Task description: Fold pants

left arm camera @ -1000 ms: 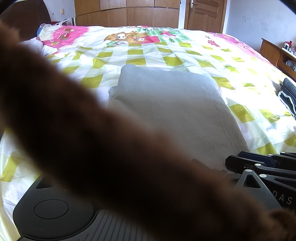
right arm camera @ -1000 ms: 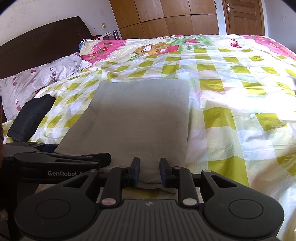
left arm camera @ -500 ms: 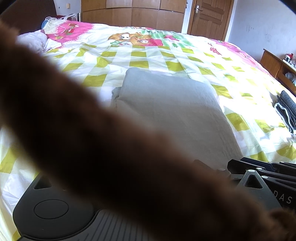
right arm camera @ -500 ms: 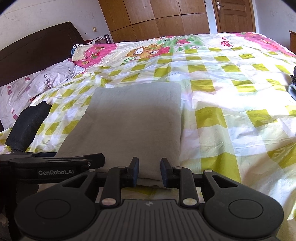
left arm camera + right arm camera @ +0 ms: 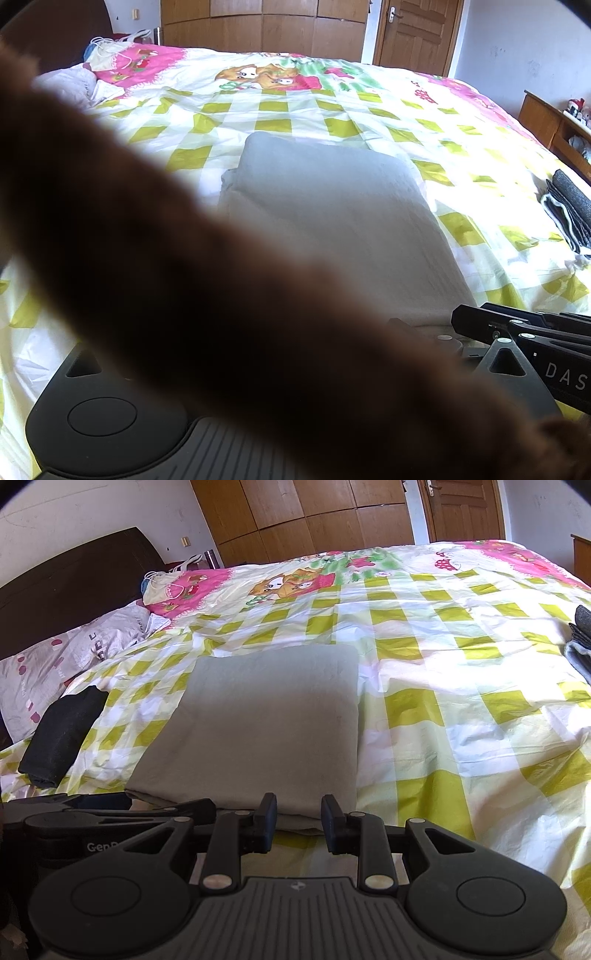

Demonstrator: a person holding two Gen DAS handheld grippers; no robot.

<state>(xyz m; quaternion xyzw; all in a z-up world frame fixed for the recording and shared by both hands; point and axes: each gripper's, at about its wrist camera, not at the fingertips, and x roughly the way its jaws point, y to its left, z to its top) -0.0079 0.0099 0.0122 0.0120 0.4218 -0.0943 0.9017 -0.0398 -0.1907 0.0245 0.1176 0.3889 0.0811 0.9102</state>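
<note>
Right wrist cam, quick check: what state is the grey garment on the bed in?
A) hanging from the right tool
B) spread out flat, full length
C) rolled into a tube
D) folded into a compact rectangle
D: the grey fabric pants lie as a neat layered rectangle on the yellow-checked bedsheet, with the right tool open just short of their near edge and gripping nothing.

We see a yellow-and-white checked bedsheet (image 5: 443,672), a black folded garment (image 5: 62,734) near a pale spotted pillow (image 5: 66,657), a dark wooden headboard (image 5: 70,576), and wooden wardrobe doors (image 5: 314,517).
</note>
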